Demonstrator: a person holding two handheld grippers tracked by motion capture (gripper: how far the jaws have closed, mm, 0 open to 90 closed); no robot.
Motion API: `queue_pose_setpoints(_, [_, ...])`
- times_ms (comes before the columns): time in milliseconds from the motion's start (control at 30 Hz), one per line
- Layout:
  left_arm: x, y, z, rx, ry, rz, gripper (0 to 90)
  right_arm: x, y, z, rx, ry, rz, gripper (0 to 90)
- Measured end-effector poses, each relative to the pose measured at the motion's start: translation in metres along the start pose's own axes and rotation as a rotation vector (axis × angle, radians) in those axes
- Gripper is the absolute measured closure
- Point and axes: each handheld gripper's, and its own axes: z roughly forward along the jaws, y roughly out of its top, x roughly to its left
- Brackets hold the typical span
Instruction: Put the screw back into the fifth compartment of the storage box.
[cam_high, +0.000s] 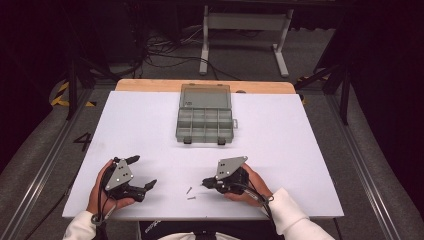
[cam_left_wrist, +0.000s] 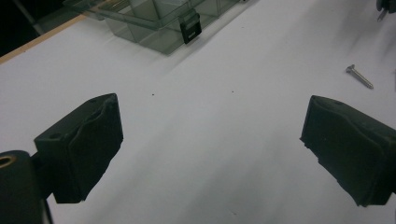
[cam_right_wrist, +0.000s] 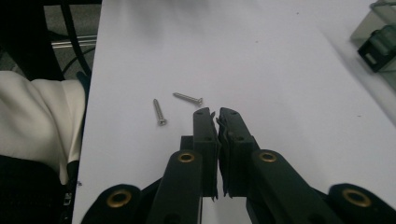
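Observation:
My right gripper (cam_high: 204, 183) hovers low over the white table near its front edge, jaws pressed together (cam_right_wrist: 217, 115). In the left gripper view a thin grey screw (cam_left_wrist: 382, 16) pokes out below its tip (cam_left_wrist: 385, 4). Two more small screws (cam_high: 189, 190) (cam_high: 191, 198) lie on the table just left of that tip, close ahead of the jaws (cam_right_wrist: 160, 112) (cam_right_wrist: 188, 98). My left gripper (cam_high: 144, 171) rests at the front left, open wide with nothing between its jaws (cam_left_wrist: 212, 135); one screw (cam_left_wrist: 359, 76) lies beyond its right jaw.
A grey clear-plastic compartment box (cam_high: 205, 131) stands open at the table's middle back, lid (cam_high: 205, 95) raised, black latches toward me (cam_left_wrist: 190, 28) (cam_right_wrist: 376, 49). White tabletop (cam_high: 300, 150) spreads around it. A white sleeve (cam_right_wrist: 42, 121) lies by the front edge.

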Motion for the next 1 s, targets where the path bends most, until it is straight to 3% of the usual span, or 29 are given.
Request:
queue_pose_setpoints(733, [0.0,0.0,0.0,-0.002,-0.001,0.0,5.9,-0.033,0.005,-0.046,-0.106,-0.176,0.043,86.9])
queue_pose_setpoints(1000, [0.0,0.0,0.0,-0.006,-0.001,0.0,5.9,-0.061,0.011,-0.054,-0.129,-0.244,0.069,86.9])
